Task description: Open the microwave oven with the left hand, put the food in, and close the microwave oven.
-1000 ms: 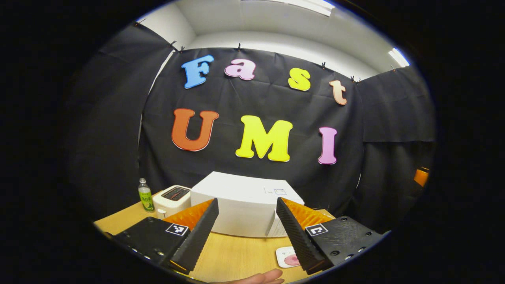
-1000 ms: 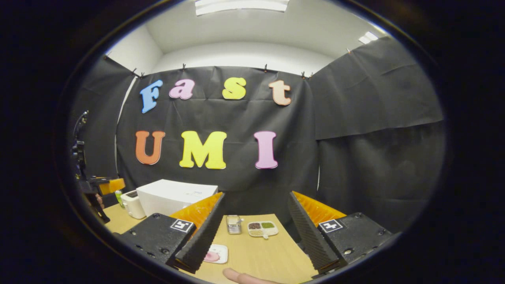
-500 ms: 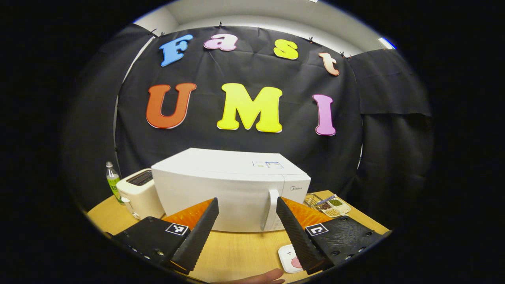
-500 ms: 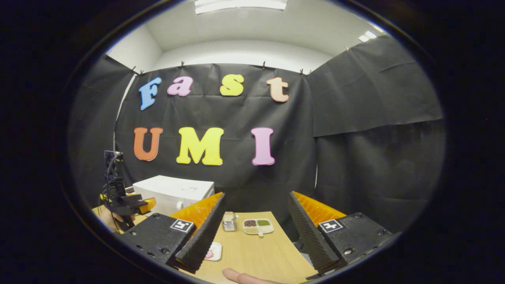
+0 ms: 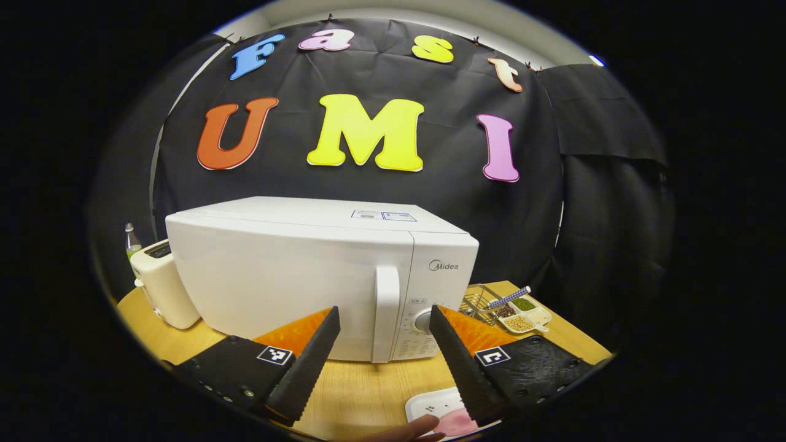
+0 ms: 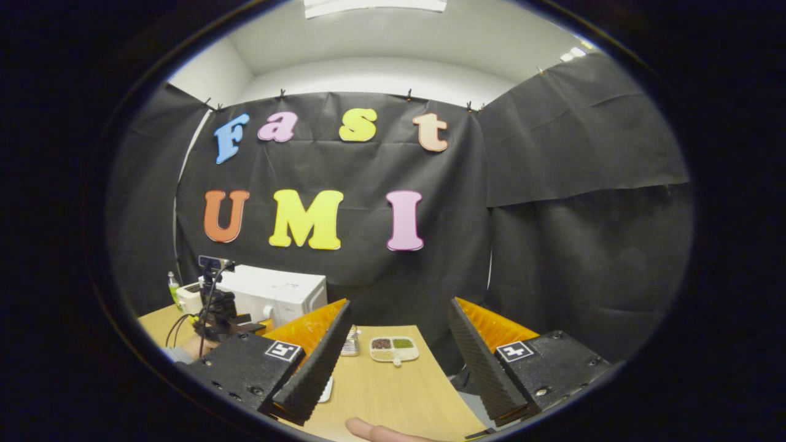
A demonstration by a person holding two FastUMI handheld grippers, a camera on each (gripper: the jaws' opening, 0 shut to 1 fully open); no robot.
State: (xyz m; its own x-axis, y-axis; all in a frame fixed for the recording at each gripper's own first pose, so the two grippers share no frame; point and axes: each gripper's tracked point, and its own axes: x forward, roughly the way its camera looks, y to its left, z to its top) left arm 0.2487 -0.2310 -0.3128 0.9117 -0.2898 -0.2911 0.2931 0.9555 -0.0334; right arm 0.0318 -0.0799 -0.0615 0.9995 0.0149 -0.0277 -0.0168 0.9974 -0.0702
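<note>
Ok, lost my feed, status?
Left gripper open, lined up on microwave handle. Right gripper open, empty. Microwave door shut. Nothing in the way.

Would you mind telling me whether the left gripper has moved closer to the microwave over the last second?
Yes. In the left gripper view, the microwave now looms larger, and its handle sits between the open fingers of the left gripper, so that gripper has advanced toward it.

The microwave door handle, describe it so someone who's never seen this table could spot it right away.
Find the big white microwave on the wooden table. On its front, the handle is a tall white vertical bar between the plain door and the control panel; unlike the round knob to its right, it runs most of the door's height.
</note>
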